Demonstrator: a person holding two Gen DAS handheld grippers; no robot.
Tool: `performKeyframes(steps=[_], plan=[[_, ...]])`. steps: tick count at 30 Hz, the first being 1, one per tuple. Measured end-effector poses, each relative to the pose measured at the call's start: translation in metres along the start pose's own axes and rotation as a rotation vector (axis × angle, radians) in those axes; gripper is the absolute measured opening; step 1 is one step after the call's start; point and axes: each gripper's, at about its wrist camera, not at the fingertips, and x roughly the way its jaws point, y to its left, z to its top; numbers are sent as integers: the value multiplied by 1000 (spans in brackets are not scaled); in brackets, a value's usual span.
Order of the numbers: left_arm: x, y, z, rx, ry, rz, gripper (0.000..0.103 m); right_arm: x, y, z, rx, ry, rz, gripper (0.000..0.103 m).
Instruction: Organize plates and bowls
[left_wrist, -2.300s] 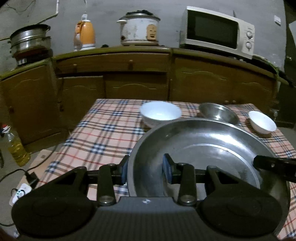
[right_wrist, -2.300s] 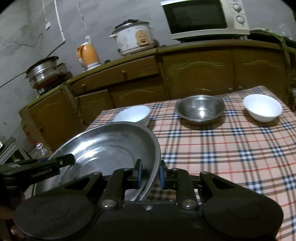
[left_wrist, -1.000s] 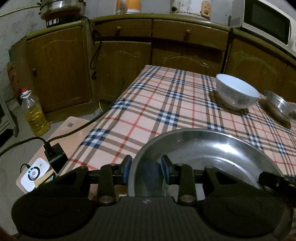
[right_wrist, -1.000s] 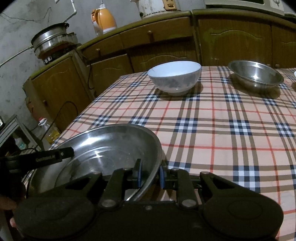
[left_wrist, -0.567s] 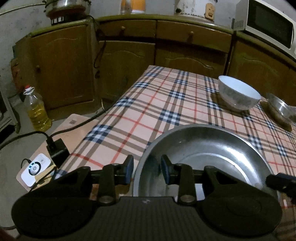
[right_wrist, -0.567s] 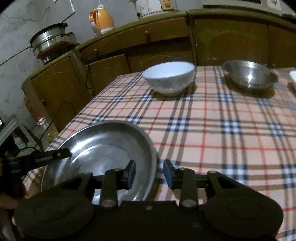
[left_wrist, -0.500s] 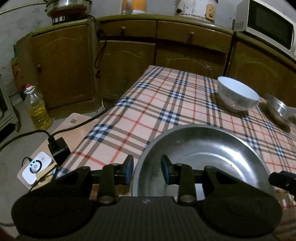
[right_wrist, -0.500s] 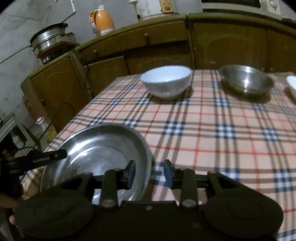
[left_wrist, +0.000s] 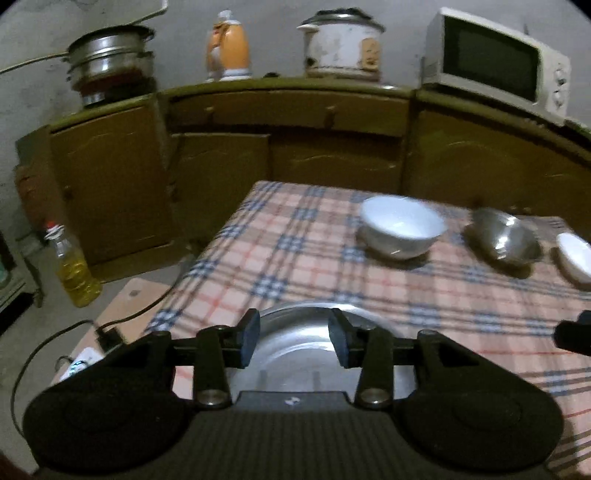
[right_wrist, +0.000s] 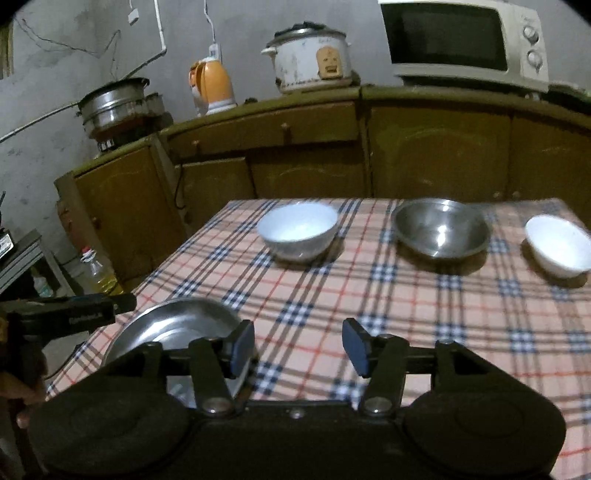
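With both the left claw and right claw hanging apart and gripping nothing, the large steel plate is lying at the surface's near corner while the white bowl, steel bowl and small white bowl are sitting unsorted, so most organizing is probably remaining.

The left gripper sits at 6 o'clock with its jaws spread apart, and the far rim of a steel plate shows between them, lying on the checked worktop. At 1 o'clock stands a white bowl; a steel bowl is farther toward 2 o'clock, and a second white bowl is cut off at 3 o'clock. An oil bottle stands on the floor at 9 o'clock. The whole view is slightly blurred.
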Motion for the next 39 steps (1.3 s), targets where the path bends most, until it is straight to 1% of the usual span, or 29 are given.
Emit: performKeyframes(steps=[3, 9, 14, 18, 22, 26, 30, 32, 33, 39], plan=[[-6, -28, 13, 41, -14, -37, 43, -16, -16, 15, -5, -32, -24, 68], [-15, -82, 34, 99, -39, -120, 43, -38, -51, 35, 4, -66, -73, 70], [-11, -116, 44, 98, -23, -211, 43, -48, -80, 40, 16, -84, -107, 71], [0, -136, 45, 92, -2, -242, 44, -48, -107, 40, 55, -93, -136, 72], [14, -151, 46, 102, 12, -241, 45, -35, -130, 42, 82, -83, -158, 72], [34, -162, 51, 106, 22, -234, 52, -16, -152, 47, 112, -71, -176, 72], [55, -168, 60, 105, 25, -221, 54, 11, -174, 55, 162, -46, -176, 72], [69, -171, 64, 97, 29, -220, 59, 24, -182, 57, 171, -37, -186, 72], [75, -174, 66, 96, 33, -219, 60, 32, -187, 59, 175, -30, -187, 72], [114, -188, 75, 109, 51, -207, 62, 76, -210, 72, 213, 8, -193, 72]])
